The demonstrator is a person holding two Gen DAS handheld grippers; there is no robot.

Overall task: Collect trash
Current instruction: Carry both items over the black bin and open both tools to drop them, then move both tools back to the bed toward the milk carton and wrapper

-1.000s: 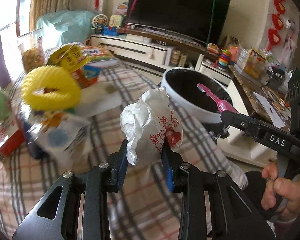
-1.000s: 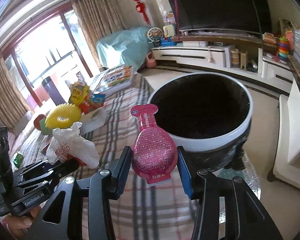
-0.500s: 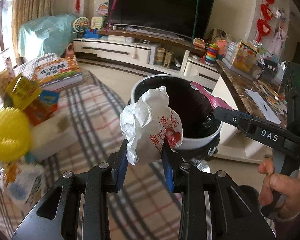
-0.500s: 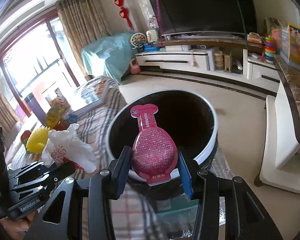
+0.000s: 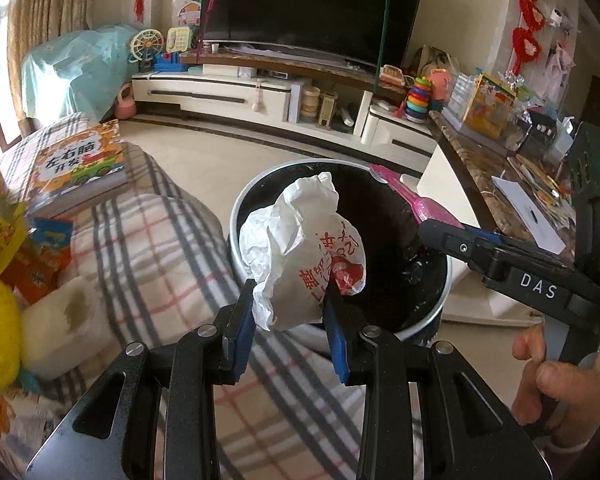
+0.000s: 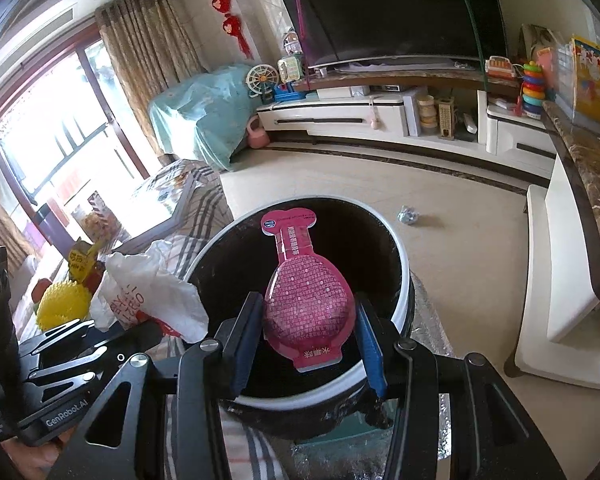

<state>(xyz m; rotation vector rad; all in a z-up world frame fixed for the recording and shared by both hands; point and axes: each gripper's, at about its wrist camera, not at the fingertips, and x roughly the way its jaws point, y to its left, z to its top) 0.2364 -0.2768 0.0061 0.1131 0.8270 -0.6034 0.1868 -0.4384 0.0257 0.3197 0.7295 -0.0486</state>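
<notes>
Two pieces of trash are now hanging over the bin (image 6: 404, 280), having travelled off the plaid blanket (image 5: 148, 248): your left gripper (image 5: 290, 320) is clamping the crumpled white bag (image 5: 300, 256), your right gripper (image 6: 308, 340) the pink pouch (image 6: 306, 296), so releasing is coming next.

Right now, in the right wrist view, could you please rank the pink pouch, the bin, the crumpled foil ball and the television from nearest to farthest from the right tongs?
1. Pink pouch: clamped in the right tongs.
2. Bin: directly beneath and ahead.
3. Crumpled foil ball: on the floor beyond the bin, slightly right.
4. Television: at the far wall.
</notes>
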